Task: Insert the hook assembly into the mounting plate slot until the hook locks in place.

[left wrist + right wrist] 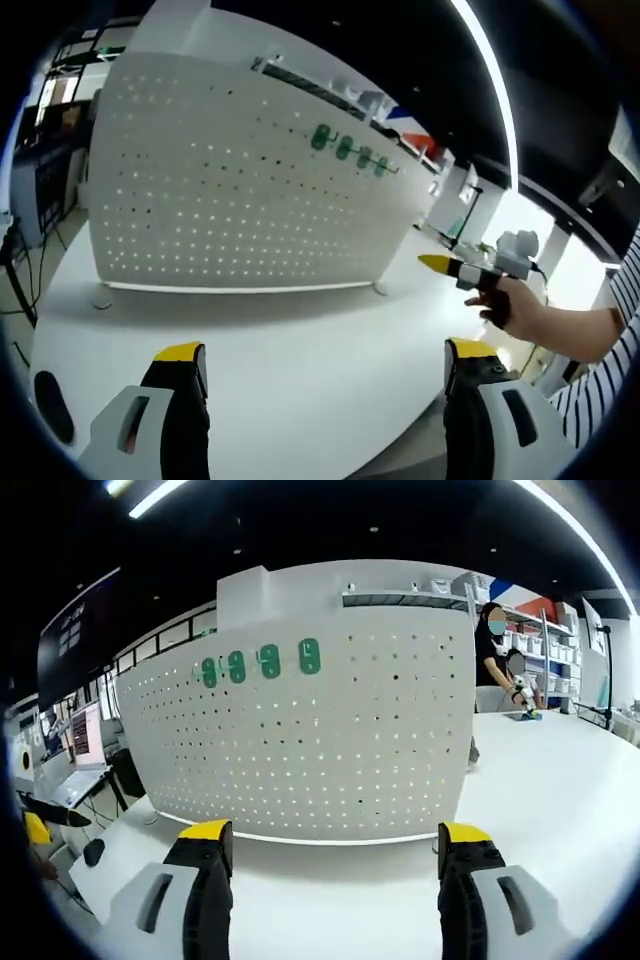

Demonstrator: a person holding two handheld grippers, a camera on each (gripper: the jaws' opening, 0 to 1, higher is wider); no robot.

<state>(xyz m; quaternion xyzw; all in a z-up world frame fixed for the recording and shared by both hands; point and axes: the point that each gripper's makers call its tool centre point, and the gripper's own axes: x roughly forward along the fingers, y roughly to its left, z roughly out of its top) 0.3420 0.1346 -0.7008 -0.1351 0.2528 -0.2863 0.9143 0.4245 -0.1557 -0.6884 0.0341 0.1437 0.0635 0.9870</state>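
Both the left gripper (318,372) and right gripper (334,852) hold their yellow-tipped jaws apart and empty above the white table (300,340); ahead stands the white perforated mounting plate (330,730) carrying four green hooks (258,664), so insertion looks not yet begun

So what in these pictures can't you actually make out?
- Green hooks on the pegboard: too small in both views to tell their shape or whether they're locked.
- Right tongs in the left gripper view: the hand covers the body.
- Background shelves, right gripper view: contents too small and distant.
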